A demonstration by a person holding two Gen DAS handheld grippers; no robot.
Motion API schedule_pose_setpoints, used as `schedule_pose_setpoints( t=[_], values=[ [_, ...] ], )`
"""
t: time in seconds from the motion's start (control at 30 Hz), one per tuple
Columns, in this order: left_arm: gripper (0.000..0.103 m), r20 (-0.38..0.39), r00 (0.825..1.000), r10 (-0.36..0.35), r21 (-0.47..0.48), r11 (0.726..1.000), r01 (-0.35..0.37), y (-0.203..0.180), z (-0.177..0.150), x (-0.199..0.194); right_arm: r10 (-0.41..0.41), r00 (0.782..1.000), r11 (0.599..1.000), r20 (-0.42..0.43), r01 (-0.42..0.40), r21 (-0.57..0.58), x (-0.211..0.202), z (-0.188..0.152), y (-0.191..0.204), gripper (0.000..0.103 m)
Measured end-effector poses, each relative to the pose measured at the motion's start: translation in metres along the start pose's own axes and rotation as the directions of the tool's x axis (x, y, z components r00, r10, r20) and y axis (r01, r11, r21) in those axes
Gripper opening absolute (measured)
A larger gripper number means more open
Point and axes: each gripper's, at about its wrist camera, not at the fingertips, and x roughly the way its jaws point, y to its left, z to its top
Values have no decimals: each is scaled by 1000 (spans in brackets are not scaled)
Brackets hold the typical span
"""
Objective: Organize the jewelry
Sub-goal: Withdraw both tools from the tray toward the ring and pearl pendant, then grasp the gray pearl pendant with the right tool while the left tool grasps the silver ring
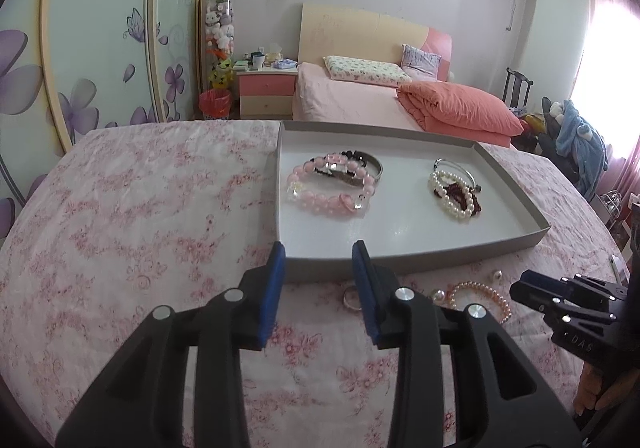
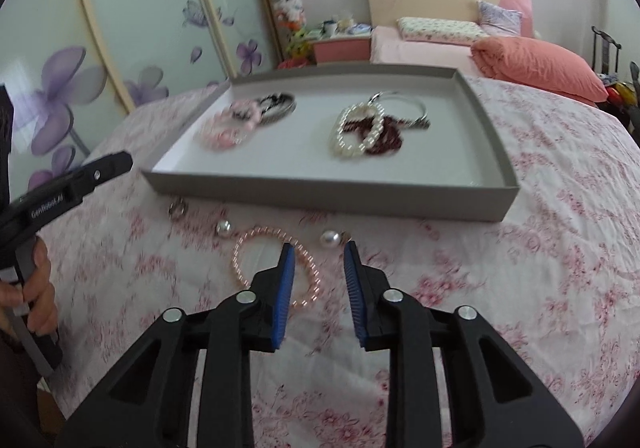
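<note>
grey tray (image 1: 520,203), pink bead bracelets (image 1: 332,187) left, pearl bracelets (image 1: 452,191) right

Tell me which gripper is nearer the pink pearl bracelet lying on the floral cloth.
Right. The right gripper hangs directly over the pink pearl bracelet, jaws open. The left gripper is off to the side, near the tray's front wall.

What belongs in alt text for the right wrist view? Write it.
The open right gripper hovers over a pink pearl bracelet on a floral pink tablecloth, with nothing between its blue pads. Beyond lies a shallow grey cardboard tray holding two heaps of bracelets; the left gripper shows at left.
</note>
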Motion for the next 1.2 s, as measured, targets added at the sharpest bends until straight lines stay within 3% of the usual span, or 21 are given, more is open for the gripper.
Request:
schedule_pose_setpoints(
  t=[0.17, 0.6, 1.13, 1.2],
  values=[
    [38, -10, 1000, -2, 3, 1000, 2, 0, -2, 3, -19, 998, 999, -53, 17, -30, 11, -5, 7, 22],
    [39, -40, 999, -4, 8, 1000, 4, -3, -7, 13, -59, 997, 998, -45, 59, -8, 26, 13, 2, 22],
    [43, -56, 998, -1, 21, 1000, 2, -7, -11, 17, -137, 989, 985, -46, 132, -108, 33, 17, 15, 21],
    [43, -59, 998, 0, 19, 1000, 1, -7, -11, 17, -150, 987, 983, -56, 143, -115, 34, 17, 15, 14]
  ],
)
